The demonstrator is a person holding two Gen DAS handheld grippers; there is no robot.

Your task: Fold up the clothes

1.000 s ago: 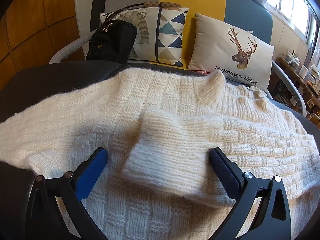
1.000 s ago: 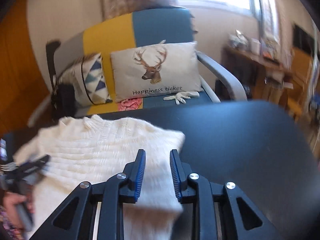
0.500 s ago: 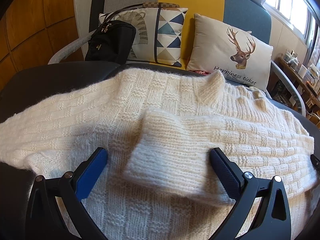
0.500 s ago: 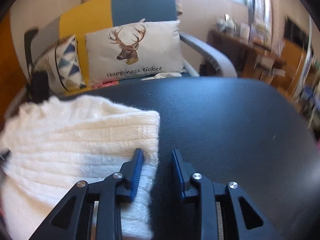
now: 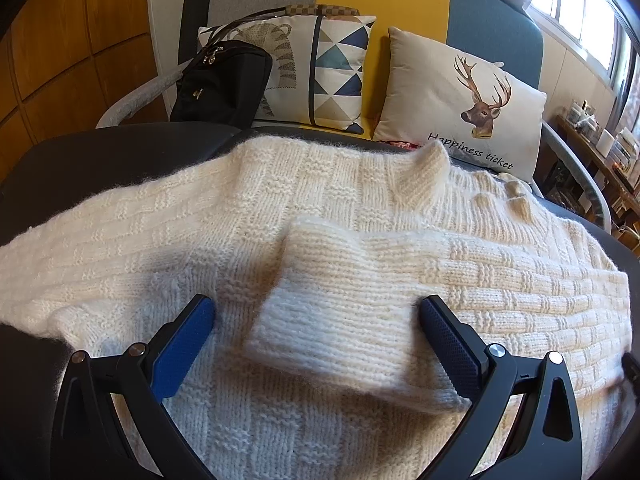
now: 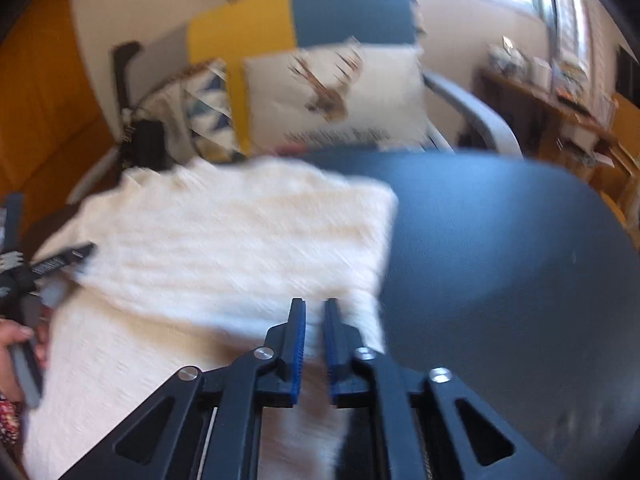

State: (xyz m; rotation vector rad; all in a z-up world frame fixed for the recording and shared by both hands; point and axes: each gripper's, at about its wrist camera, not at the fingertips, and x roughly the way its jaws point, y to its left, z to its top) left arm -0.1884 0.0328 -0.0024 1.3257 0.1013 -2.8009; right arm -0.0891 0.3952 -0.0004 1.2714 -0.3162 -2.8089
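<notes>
A cream knit sweater (image 5: 304, 216) lies flat on a dark table (image 5: 92, 156). One sleeve is folded across its body, and the ribbed cuff (image 5: 344, 320) lies between my left fingers. My left gripper (image 5: 316, 320) is open wide and hovers just over the cuff. In the blurred right wrist view the sweater (image 6: 240, 240) covers the table's left half. My right gripper (image 6: 315, 312) has its jaws nearly together over the sweater's right edge; whether cloth is pinched between them is unclear. The left gripper also shows at the left edge of that view (image 6: 60, 260).
A sofa (image 5: 384, 4) stands behind the table with a deer cushion (image 5: 460, 100), a triangle-pattern cushion (image 5: 320, 72) and a black bag (image 5: 220, 80). A wooden shelf (image 6: 560, 96) with small items is at far right. The table's right half (image 6: 520, 264) is bare dark surface.
My right gripper swung left onto the sweater's right edge and its jaws narrowed. My left gripper stayed open over the cuff, almost still.
</notes>
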